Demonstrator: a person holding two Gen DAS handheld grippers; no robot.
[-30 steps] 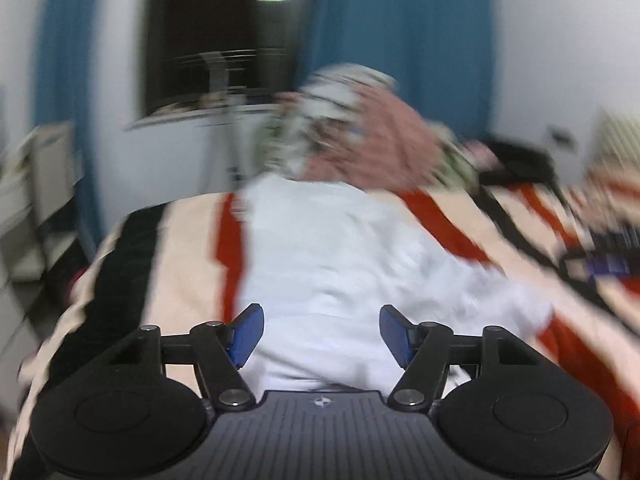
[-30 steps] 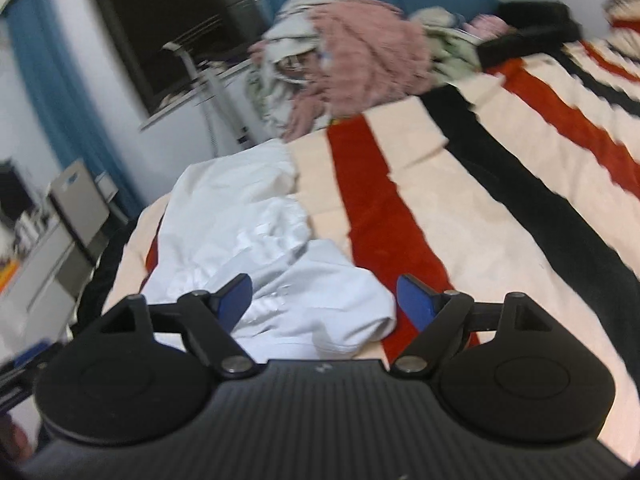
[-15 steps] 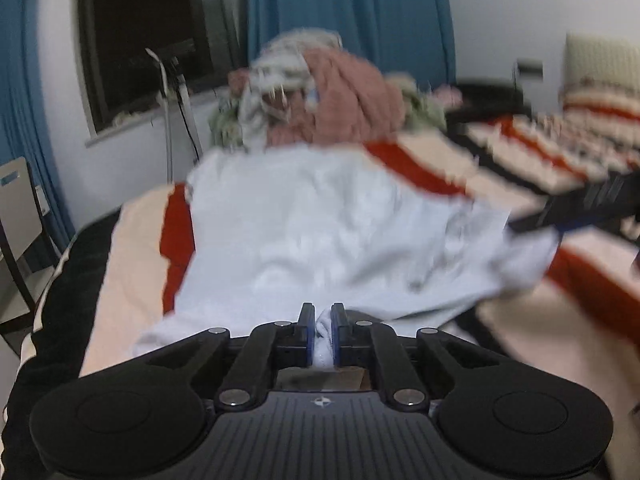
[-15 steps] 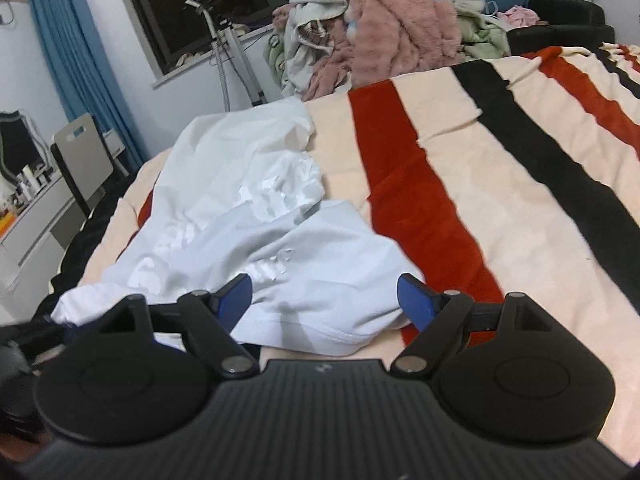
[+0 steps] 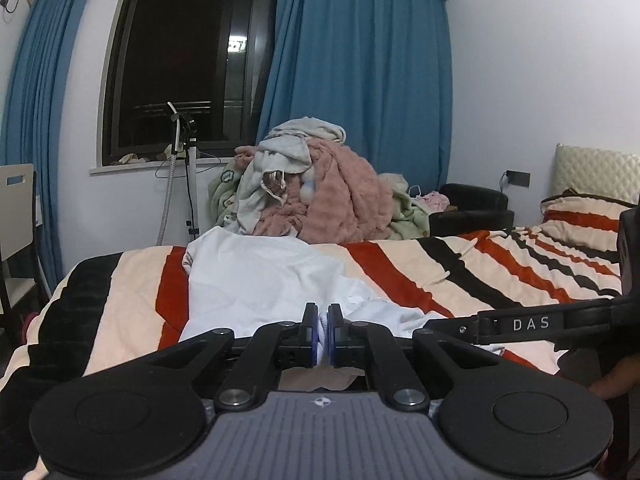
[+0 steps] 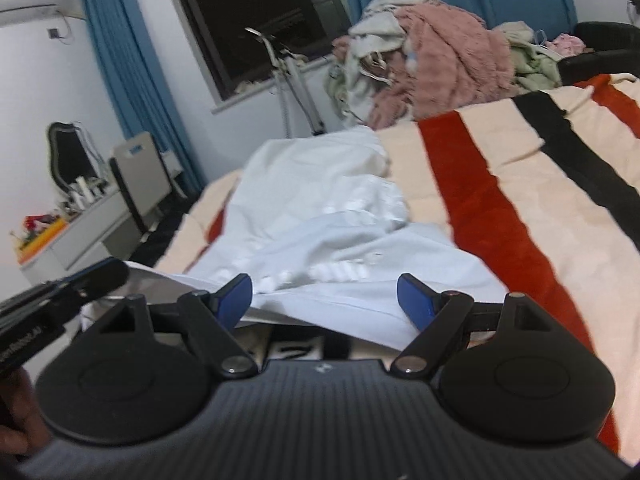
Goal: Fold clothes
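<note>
A white garment (image 5: 256,276) lies crumpled lengthwise on the striped bed; it also shows in the right wrist view (image 6: 328,216). My left gripper (image 5: 323,338) is shut on the garment's near edge, white cloth pinched between its blue pads. My right gripper (image 6: 324,298) is open, its blue pads spread over the garment's near hem, low above the cloth. The right gripper's arm (image 5: 532,324) shows at the right of the left wrist view, and the left gripper (image 6: 60,292) at the left of the right wrist view.
The bed has a cream, red and black striped blanket (image 5: 460,268). A heap of pink, grey and green clothes (image 5: 320,196) sits beyond the bed's far edge. A garment steamer stand (image 5: 188,176), a chair (image 5: 16,216) and a desk (image 6: 80,232) stand at left.
My left gripper closed on the garment's near edge and has lifted it slightly. My right gripper moved forward over the near hem and stayed open.
</note>
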